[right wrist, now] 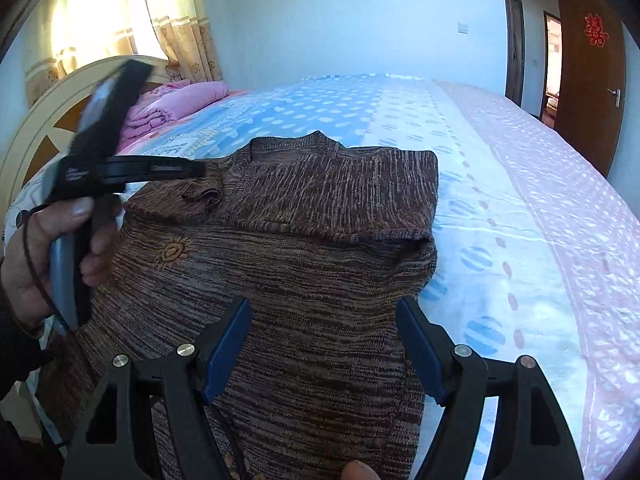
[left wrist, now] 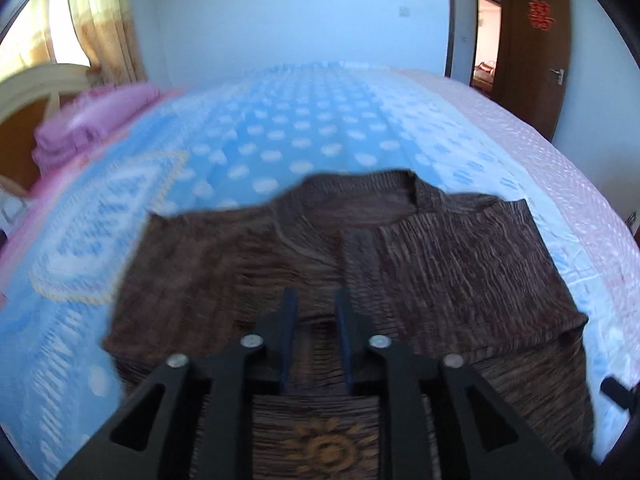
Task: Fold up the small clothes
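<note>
From my right hand-held gripper [right wrist: 324,344] the sweater [right wrist: 288,248] lies directly below and ahead on the bed [right wrist: 500,200], its blue pads [right wrist: 230,354] spread wide over the lower body of the knit and gripping nothing. My left hand-held gripper [left wrist: 314,312] hangs over the same sweater [left wrist: 440,248], pads [left wrist: 289,320] drawn narrow with a slim gap; I see no cloth between them. In the right view that left tool [right wrist: 152,170] reaches in from the side near the collar, next to a puckered ridge of fabric. The sweater is brown, ribbed, streaked with lighter yarn, sleeves folded inward across the chest, a small orange sun motif [right wrist: 173,254] on the front. The bedspread is smooth, blue with pale dots, pink along one edge.
</note>
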Action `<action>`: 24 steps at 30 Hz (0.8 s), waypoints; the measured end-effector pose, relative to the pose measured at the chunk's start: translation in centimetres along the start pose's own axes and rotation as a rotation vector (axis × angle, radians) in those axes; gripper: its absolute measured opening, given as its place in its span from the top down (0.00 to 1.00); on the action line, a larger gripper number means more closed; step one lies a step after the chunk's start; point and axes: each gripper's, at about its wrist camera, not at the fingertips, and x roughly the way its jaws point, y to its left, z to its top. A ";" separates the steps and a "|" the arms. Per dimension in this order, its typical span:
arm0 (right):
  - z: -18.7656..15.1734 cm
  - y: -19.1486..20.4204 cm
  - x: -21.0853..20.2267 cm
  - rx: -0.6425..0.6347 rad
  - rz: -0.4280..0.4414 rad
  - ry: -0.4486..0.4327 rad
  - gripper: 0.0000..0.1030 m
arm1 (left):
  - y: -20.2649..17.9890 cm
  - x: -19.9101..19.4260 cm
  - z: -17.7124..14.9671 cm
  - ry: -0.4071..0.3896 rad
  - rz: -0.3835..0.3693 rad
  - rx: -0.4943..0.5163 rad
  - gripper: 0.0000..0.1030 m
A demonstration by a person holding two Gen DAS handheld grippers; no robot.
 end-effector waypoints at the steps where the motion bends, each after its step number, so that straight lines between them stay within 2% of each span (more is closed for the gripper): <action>1: 0.0 -0.1 0.1 0.006 0.002 0.001 0.27 | 0.5 -0.7 -0.2 -0.032 0.018 0.014 0.52; 2: 0.0 -0.1 0.2 0.011 0.004 0.003 0.27 | 1.9 -1.5 -0.4 -0.070 0.060 0.030 0.40; 5: 0.6 0.5 0.3 0.022 0.020 0.010 0.27 | 6.6 -1.4 -0.9 -0.099 0.227 0.054 0.36; 7: 1.4 1.5 0.3 0.005 0.039 0.006 0.27 | 11.0 0.6 -1.4 -0.029 0.359 0.036 0.36; 10: 3.8 3.7 1.4 -0.006 0.101 0.030 0.27 | 15.5 3.3 -2.5 0.074 0.412 -0.021 0.37; 14: 7.6 7.6 4.1 -0.079 0.122 0.063 0.29 | 16.6 5.4 -4.2 0.138 0.413 -0.015 0.37; 18: 10.9 12.2 9.0 -0.181 0.096 0.104 0.35 | 17.2 4.9 -4.8 0.125 0.383 -0.046 0.36; 24: 12.0 17.6 17.5 -0.305 0.046 0.202 0.36 | 18.1 5.3 -5.0 0.120 0.340 -0.121 0.29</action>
